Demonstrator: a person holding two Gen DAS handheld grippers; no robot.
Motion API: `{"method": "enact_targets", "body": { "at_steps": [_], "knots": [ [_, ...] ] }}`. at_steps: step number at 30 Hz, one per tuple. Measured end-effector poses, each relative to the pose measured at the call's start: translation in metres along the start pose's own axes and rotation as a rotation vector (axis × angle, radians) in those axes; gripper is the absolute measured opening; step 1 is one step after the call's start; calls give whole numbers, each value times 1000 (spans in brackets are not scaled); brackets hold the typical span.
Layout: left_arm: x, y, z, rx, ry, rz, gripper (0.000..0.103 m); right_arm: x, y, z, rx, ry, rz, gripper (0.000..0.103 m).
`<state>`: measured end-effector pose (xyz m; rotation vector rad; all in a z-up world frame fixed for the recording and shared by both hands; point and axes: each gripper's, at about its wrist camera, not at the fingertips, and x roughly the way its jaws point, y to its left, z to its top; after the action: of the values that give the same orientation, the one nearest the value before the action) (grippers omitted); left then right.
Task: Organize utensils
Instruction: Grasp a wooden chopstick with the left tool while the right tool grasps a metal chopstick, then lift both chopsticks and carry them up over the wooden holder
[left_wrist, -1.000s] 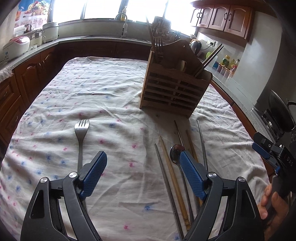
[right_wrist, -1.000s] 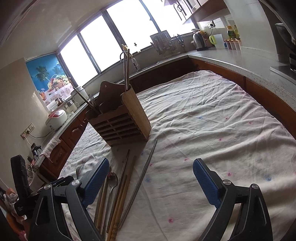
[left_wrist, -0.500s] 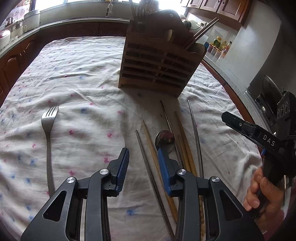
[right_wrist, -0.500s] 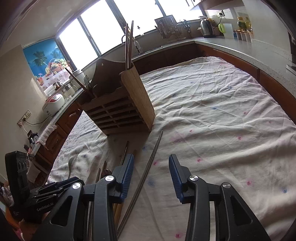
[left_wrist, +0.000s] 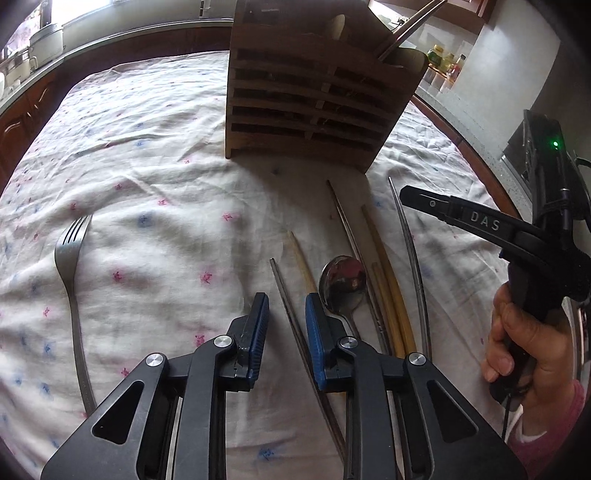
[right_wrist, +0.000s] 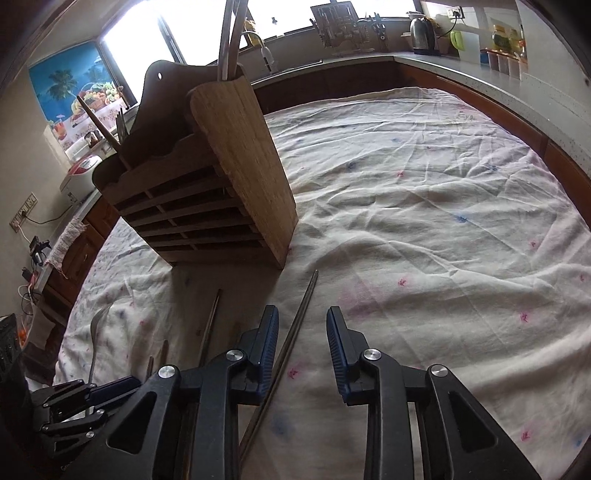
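Observation:
A slatted wooden utensil holder (left_wrist: 314, 103) (right_wrist: 207, 192) stands on the flowered cloth. In front of it lie a spoon (left_wrist: 341, 280), wooden chopsticks (left_wrist: 384, 277) and metal chopsticks. A fork (left_wrist: 70, 258) lies apart on the left. My left gripper (left_wrist: 284, 314) hangs low over one metal chopstick (left_wrist: 286, 291). Its jaws are closing with the stick between them, and the pads are not pressing on it. My right gripper (right_wrist: 303, 332) straddles another metal chopstick (right_wrist: 304, 302), which runs close to the left pad. Its jaws are closing too, without a grip.
The holder has several utensils standing in its slots. Dark wooden counters (right_wrist: 480, 85) with jars and a kettle ring the table. A hand (left_wrist: 517, 339) holds the right gripper's handle at the right edge of the left wrist view. Bare cloth (right_wrist: 424, 206) spreads to the right of the holder.
Both grippers have narrowed from wide open to a small gap. Both have sunk and moved forward towards the utensils, each now straddling a metal chopstick.

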<state>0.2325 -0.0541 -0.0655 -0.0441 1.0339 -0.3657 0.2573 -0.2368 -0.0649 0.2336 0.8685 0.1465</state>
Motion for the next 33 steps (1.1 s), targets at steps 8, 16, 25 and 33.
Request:
{"method": "enact_targets", "body": {
  "at_steps": [8, 16, 25, 33],
  "knots": [
    [7, -13, 4, 65, 1, 80, 9, 24, 24, 3, -147, 23, -125, 14],
    [7, -12, 6, 62, -4, 81, 4, 17, 16, 1, -91, 31, -42, 5],
    [-31, -4, 1, 29, -64, 23, 4, -40, 10, -5, -26, -38, 79, 5],
    [-88, 2, -2, 1, -173, -23, 4, -98, 13, -6, -6, -138, 126, 5]
  ]
}}
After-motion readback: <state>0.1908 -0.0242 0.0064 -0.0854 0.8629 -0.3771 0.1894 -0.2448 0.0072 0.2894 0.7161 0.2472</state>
